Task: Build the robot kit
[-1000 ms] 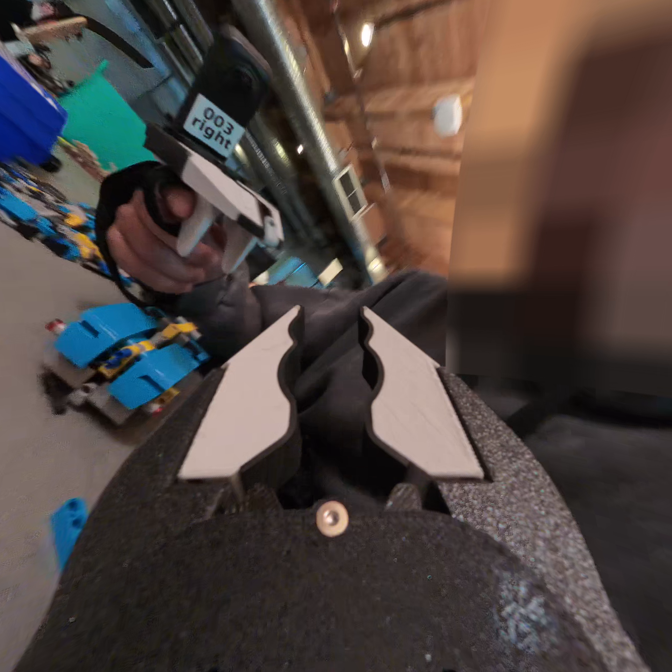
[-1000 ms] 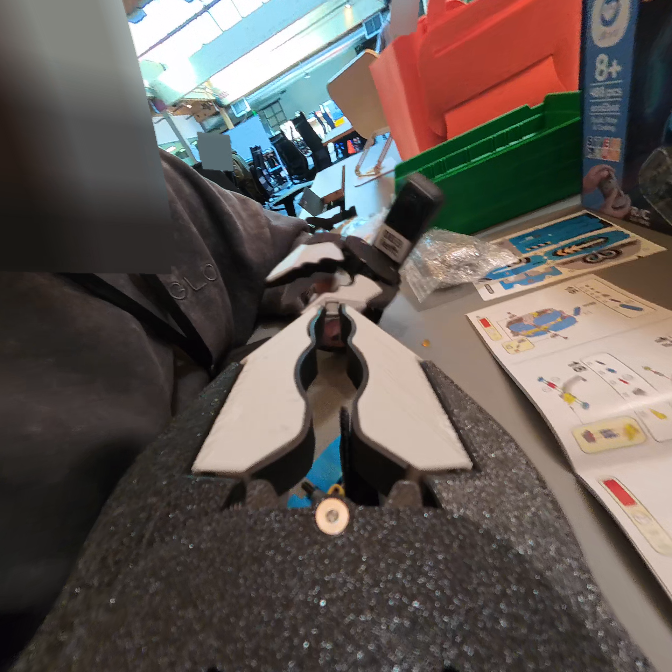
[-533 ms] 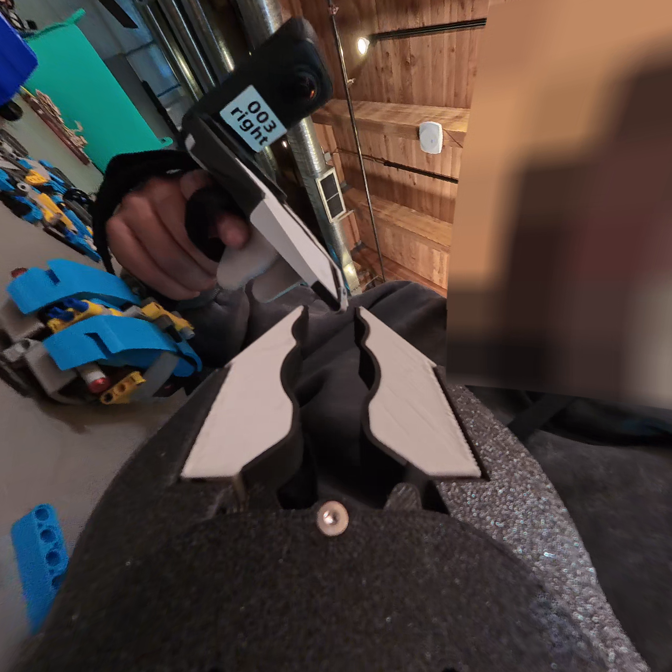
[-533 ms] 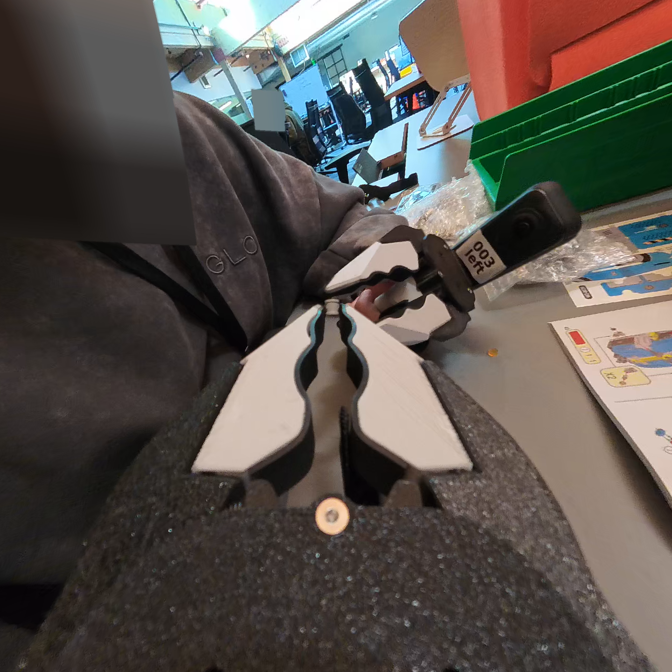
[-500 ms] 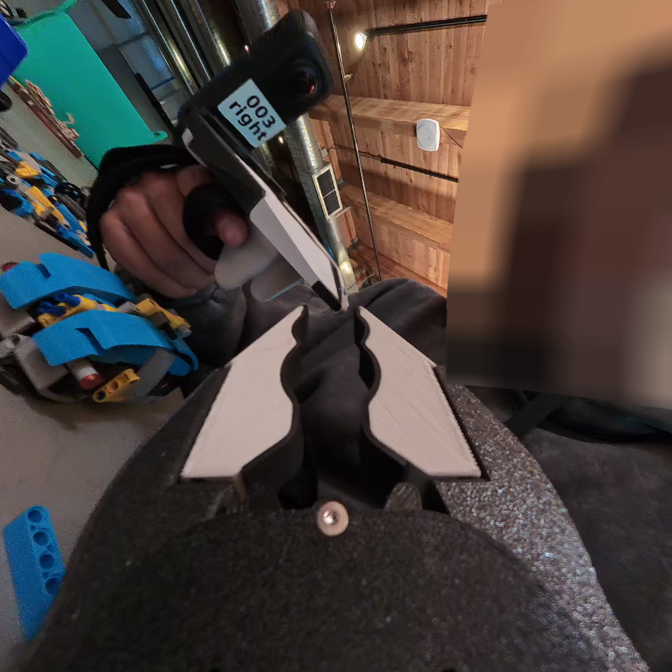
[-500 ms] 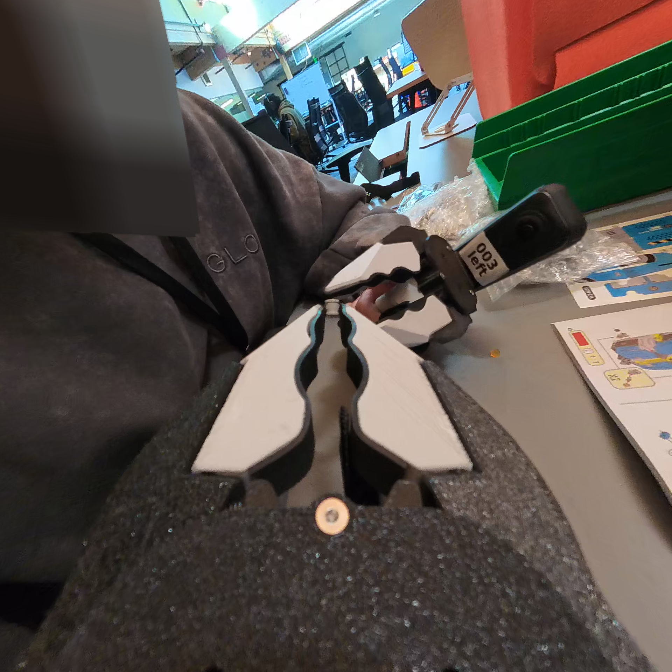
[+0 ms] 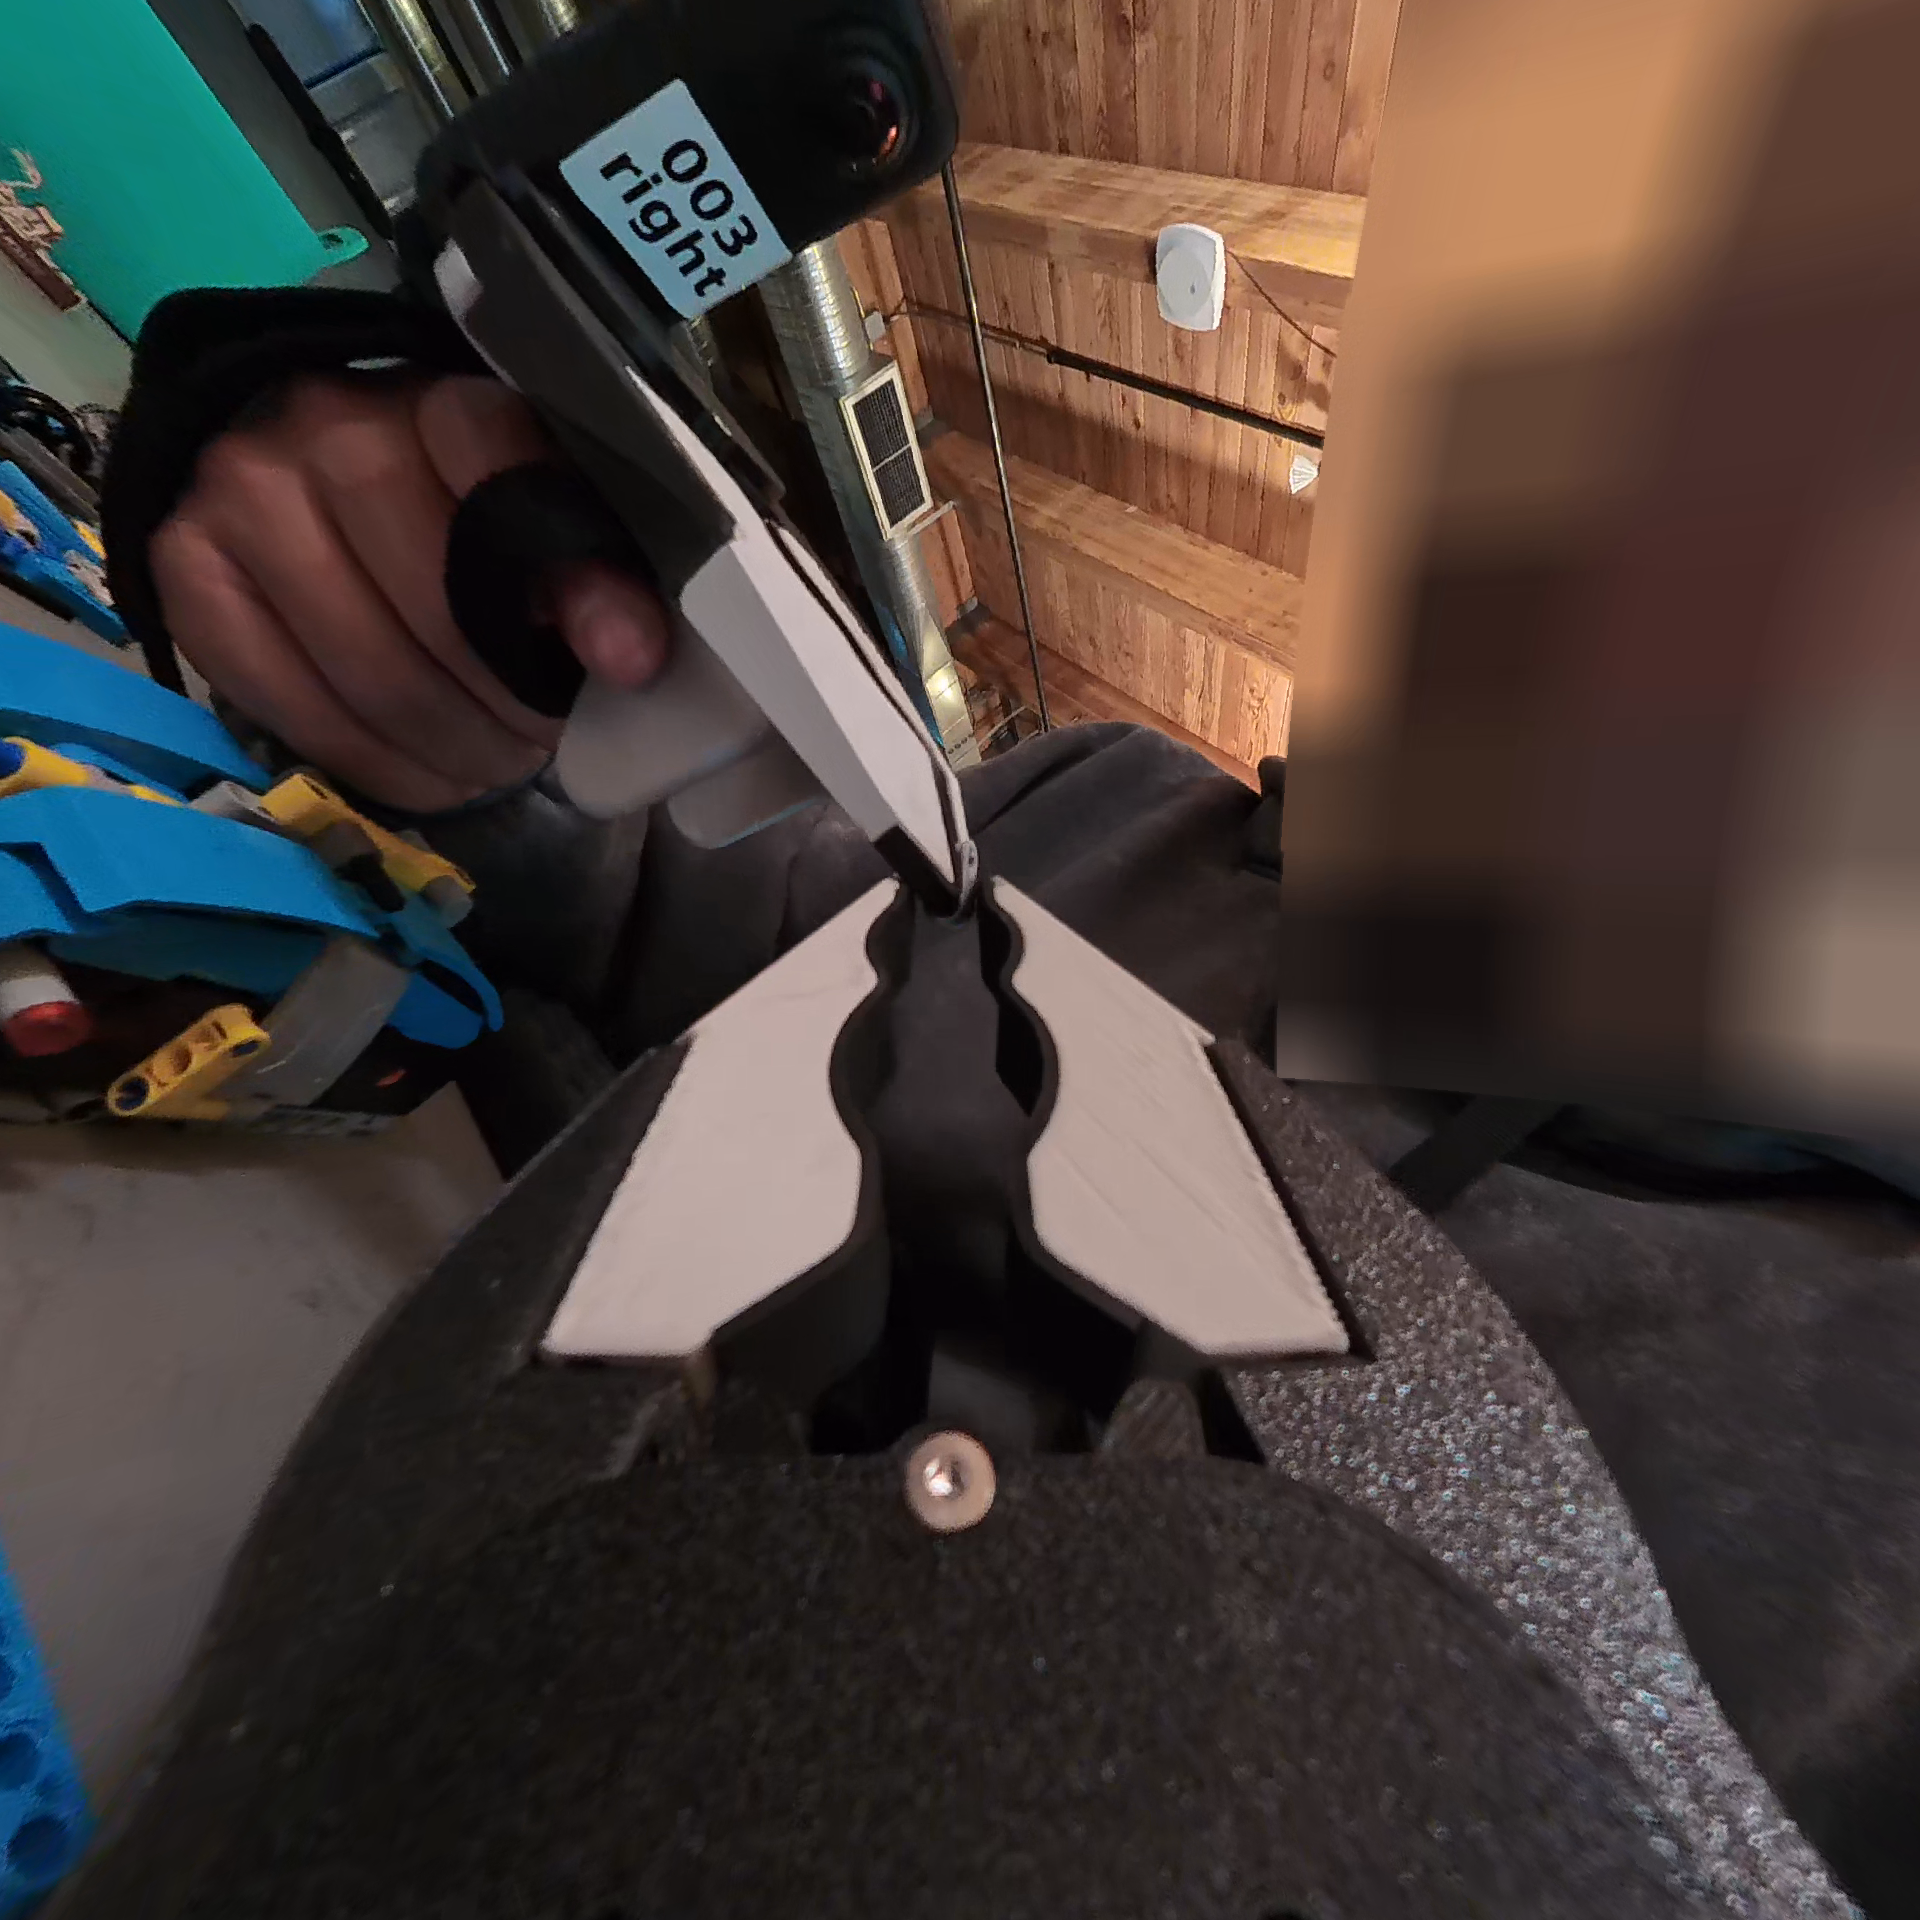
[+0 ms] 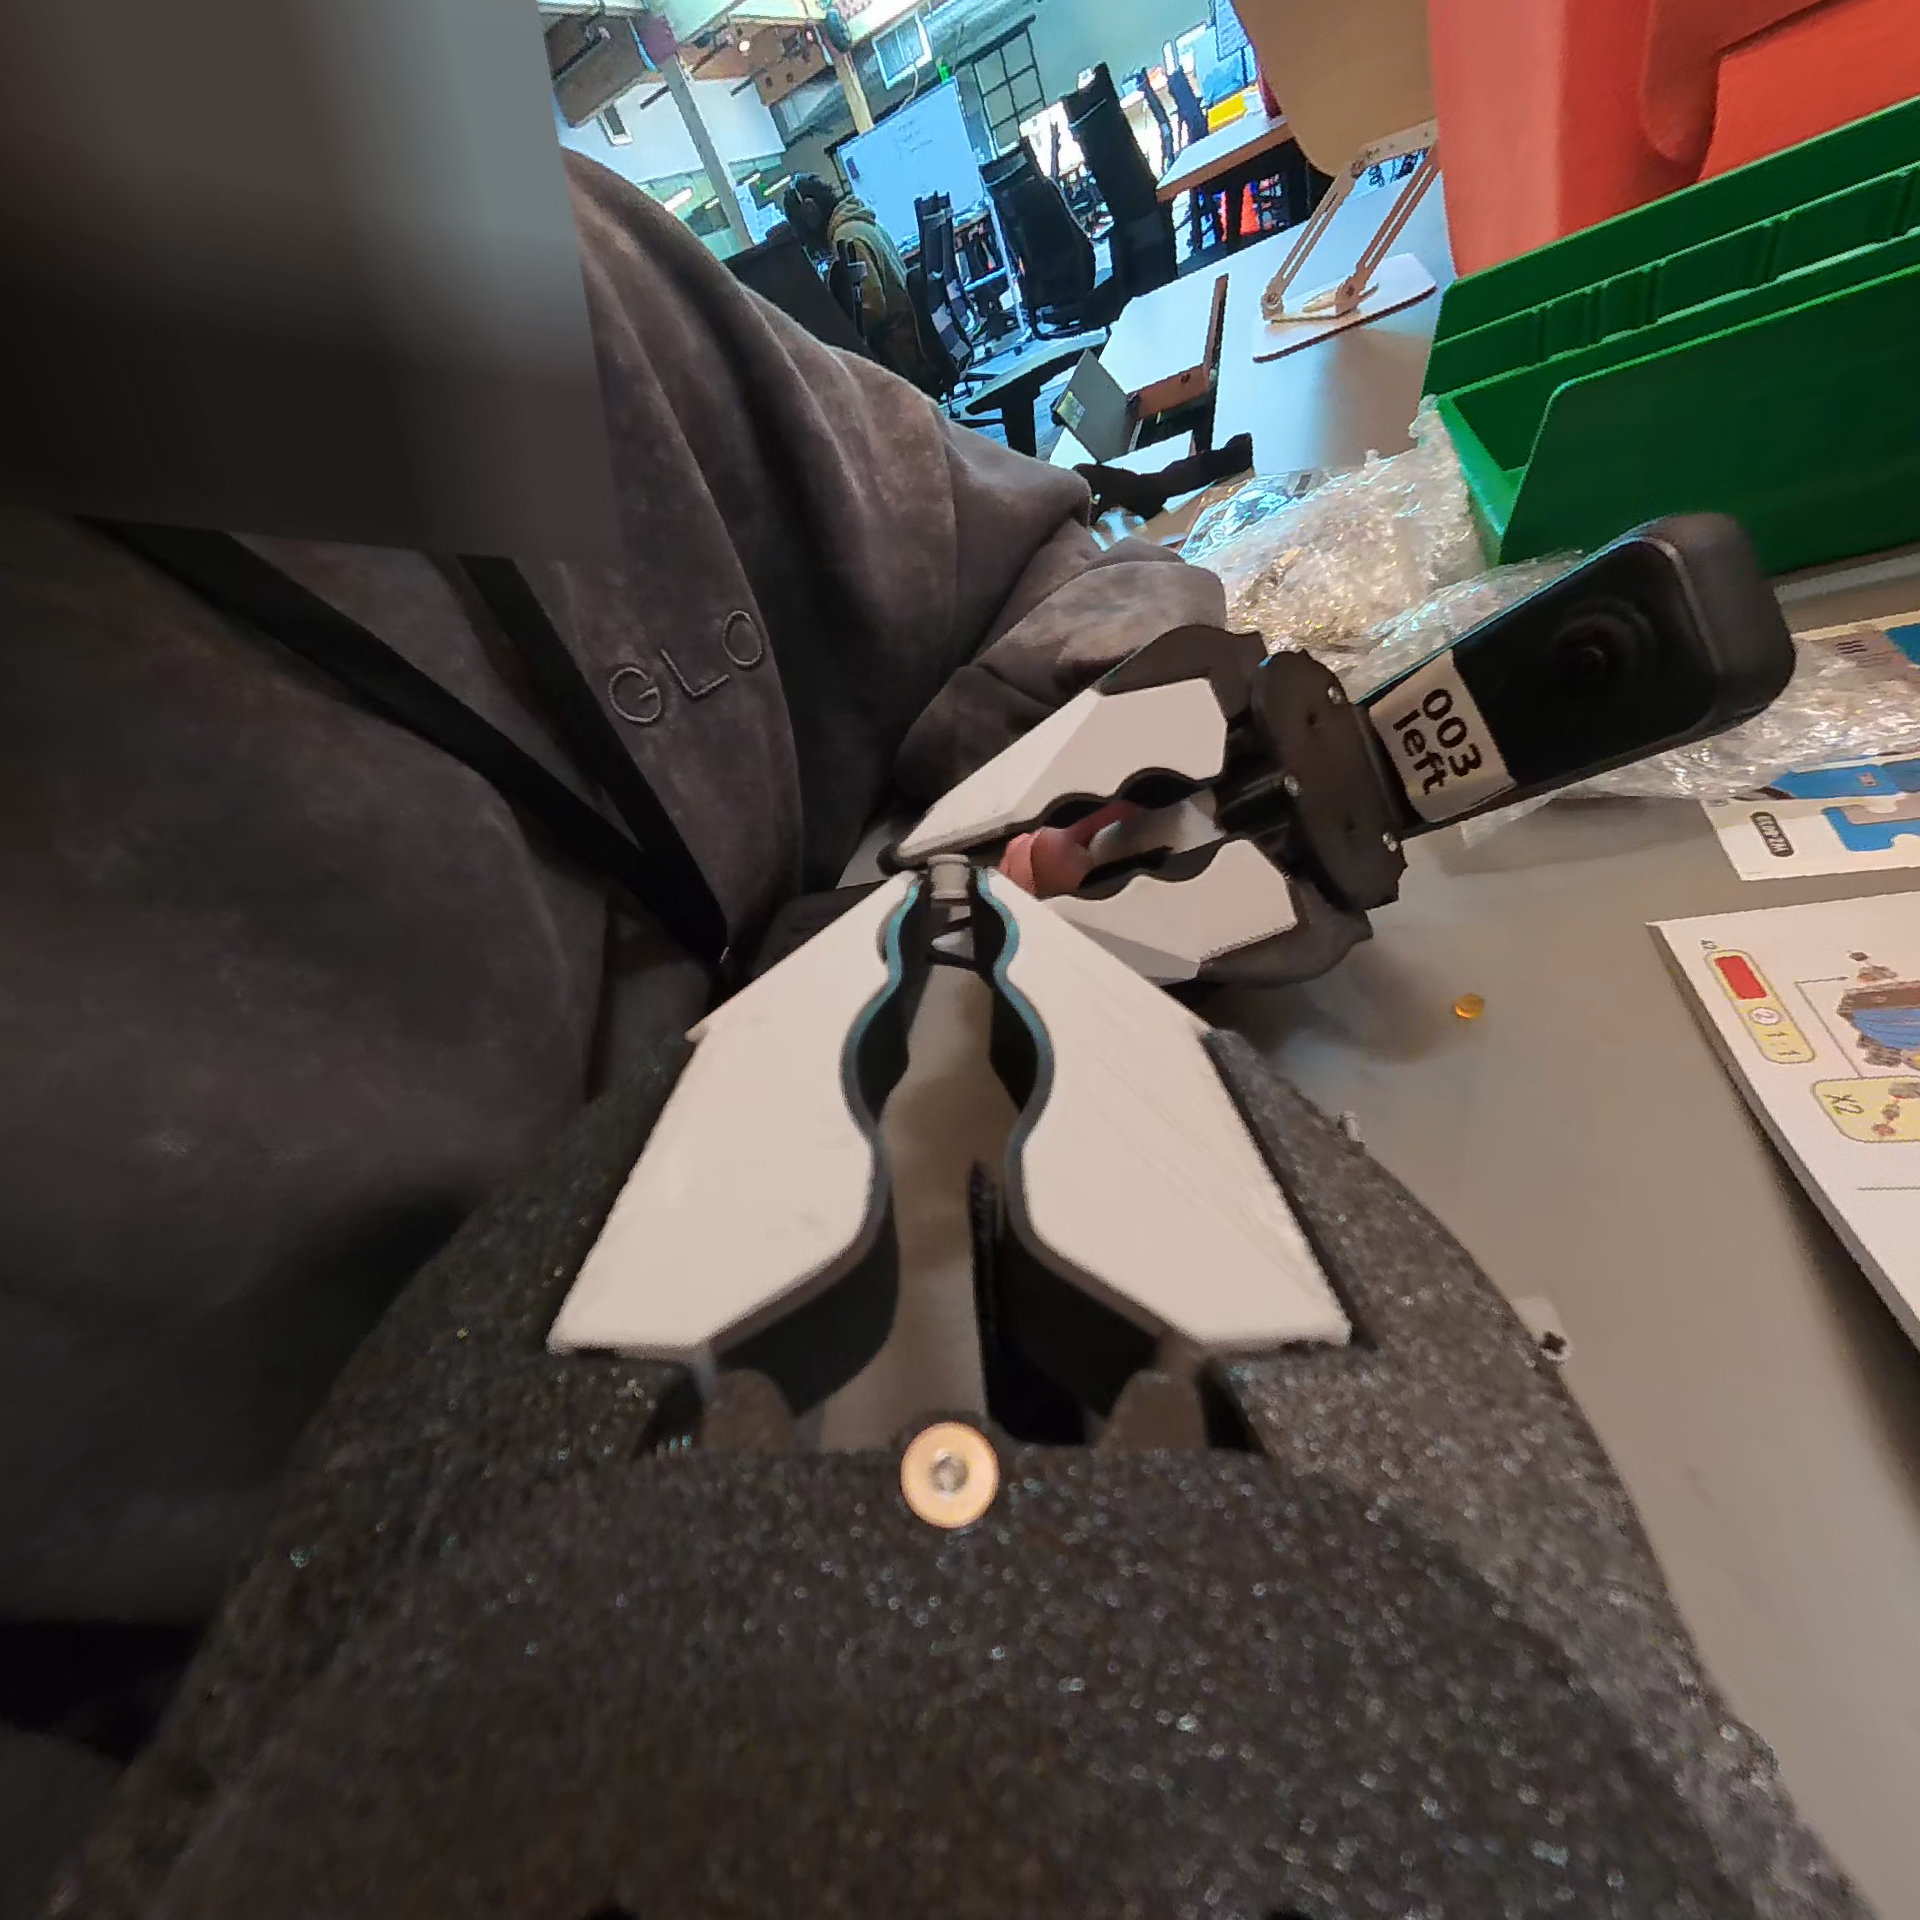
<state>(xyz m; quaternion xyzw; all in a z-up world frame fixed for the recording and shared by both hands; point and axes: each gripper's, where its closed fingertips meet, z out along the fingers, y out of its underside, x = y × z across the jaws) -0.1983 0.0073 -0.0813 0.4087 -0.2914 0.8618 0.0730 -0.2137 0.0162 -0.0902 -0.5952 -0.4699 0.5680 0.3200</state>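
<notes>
Right gripper (image 8: 948, 883) pinches a small grey pin (image 8: 945, 886) at its tips; left gripper (image 7: 943, 899), tips parted, meets it tip-to-tip, seemingly to receive it.

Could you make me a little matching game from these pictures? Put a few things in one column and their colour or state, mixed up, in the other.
Things:
1. right gripper
2. left gripper
3. bins
4. bead

Colour or state:
A. green
B. open, holding nothing
C. shut on a small grey pin
D. yellow, lying loose on the table

Pairs: 1-C, 2-B, 3-A, 4-D
</notes>
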